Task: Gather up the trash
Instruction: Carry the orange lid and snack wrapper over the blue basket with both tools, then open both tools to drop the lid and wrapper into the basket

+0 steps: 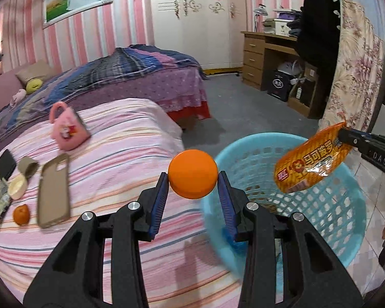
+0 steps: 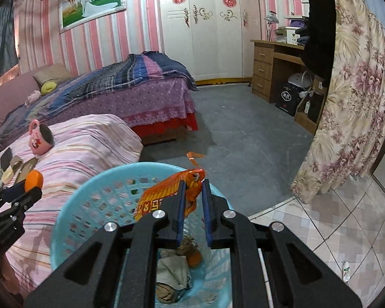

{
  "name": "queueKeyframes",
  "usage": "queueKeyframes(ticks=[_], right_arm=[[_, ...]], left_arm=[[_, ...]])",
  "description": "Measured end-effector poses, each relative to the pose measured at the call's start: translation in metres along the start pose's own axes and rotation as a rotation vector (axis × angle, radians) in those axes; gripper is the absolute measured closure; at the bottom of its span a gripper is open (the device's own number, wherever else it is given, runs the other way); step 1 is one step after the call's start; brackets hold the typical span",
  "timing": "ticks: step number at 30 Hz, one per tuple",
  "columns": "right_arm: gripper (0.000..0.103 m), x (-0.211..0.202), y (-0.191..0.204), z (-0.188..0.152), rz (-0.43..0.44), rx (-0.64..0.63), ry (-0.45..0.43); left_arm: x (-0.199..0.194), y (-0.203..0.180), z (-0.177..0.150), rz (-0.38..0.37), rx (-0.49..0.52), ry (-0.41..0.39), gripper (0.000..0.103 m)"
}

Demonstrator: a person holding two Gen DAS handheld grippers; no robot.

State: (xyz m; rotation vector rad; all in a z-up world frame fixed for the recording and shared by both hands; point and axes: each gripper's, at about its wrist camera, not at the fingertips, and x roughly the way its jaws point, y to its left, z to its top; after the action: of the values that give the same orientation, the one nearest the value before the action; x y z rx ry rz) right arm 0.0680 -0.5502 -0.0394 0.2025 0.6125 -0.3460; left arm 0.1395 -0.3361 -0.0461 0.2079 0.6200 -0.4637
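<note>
Blue-padded fingers [image 1: 161, 200] of the left hand-held gripper [image 1: 193, 195] are clamping an orange round lid [image 1: 192, 173] by its edges, over the striped bed [image 1: 120, 138] beside the blue laundry basket [image 1: 346, 220]. It is looking stiff, light and smooth, so likely slippery. Opposite, the right hand-held gripper [image 2: 194, 192] is pinching an orange snack wrapper [image 2: 166, 195] by one end above that basket; being thin, crinkly film, it is hanging limp

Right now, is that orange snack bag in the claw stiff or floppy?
Probably floppy: the snack bag droops and curls from the right claw, which pinches only one end. It likely weighs little, since that pinch holds it up over the blue basket. The shiny film may be slippery.
</note>
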Motion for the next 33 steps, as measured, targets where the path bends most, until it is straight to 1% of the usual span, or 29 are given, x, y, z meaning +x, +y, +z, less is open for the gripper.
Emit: queueKeyframes(ticks=[3,8,9,11,13,15,17,20,24,26,27,28,30,31,32,33], right_arm=[[0.09,0.0,-0.001,-0.001,-0.015,-0.001,0.002],[0.09,0.004,-0.005,-0.004,-0.002,0.008,0.012],[0.09,0.005,-0.006,-0.003,-0.003,0.008,0.015],[0.09,0.006,-0.004,-0.003,-0.01,0.002,0.021],[0.09,0.008,-0.002,-0.004,-0.015,-0.011,0.026],[0.09,0.008,0.002,-0.004,-0.018,-0.016,0.029],[0.09,0.009,0.004,-0.004,-0.023,-0.024,0.03],[0.089,0.01,0.008,-0.004,-0.03,-0.034,0.03],[0.088,0.012,0.017,-0.005,-0.048,-0.056,0.041],[0.076,0.015,0.022,-0.005,-0.067,-0.068,0.053],[0.057,0.017,0.024,-0.005,-0.071,-0.071,0.055],[0.044,0.019,0.027,-0.005,-0.07,-0.071,0.06],[0.043,0.019,0.028,-0.005,-0.075,-0.069,0.065],[0.04,0.019,0.029,-0.005,-0.078,-0.068,0.062],[0.032,0.018,0.032,-0.004,-0.082,-0.066,0.053],[0.028,0.016,0.035,-0.003,-0.089,-0.064,0.039]], left_arm=[[0.007,-0.012,0.005,-0.025,-0.007,0.005,0.065],[0.014,-0.027,0.014,-0.092,-0.002,0.018,0.064],[0.014,-0.029,0.015,-0.091,0.003,0.015,0.062],[0.012,-0.029,0.017,-0.073,0.002,-0.002,0.033],[0.007,-0.025,0.019,-0.053,-0.006,-0.023,0.028],[0.005,-0.019,0.021,-0.037,-0.007,-0.025,0.024],[0.002,-0.008,0.024,-0.004,-0.019,-0.035,0.017],[-0.003,0.009,0.026,0.017,-0.048,-0.045,0.014],[-0.01,0.03,0.028,0.067,-0.062,-0.055,0.011],[-0.015,0.04,0.028,0.088,-0.071,-0.061,0.01],[-0.017,0.045,0.028,0.094,-0.075,-0.062,0.01],[-0.019,0.048,0.027,0.098,-0.078,-0.064,0.009],[-0.024,0.057,0.026,0.115,-0.082,-0.069,0.009],[-0.026,0.061,0.025,0.122,-0.082,-0.071,0.009],[-0.028,0.064,0.023,0.131,-0.082,-0.073,0.009],[-0.031,0.069,0.022,0.14,-0.084,-0.075,0.008]])
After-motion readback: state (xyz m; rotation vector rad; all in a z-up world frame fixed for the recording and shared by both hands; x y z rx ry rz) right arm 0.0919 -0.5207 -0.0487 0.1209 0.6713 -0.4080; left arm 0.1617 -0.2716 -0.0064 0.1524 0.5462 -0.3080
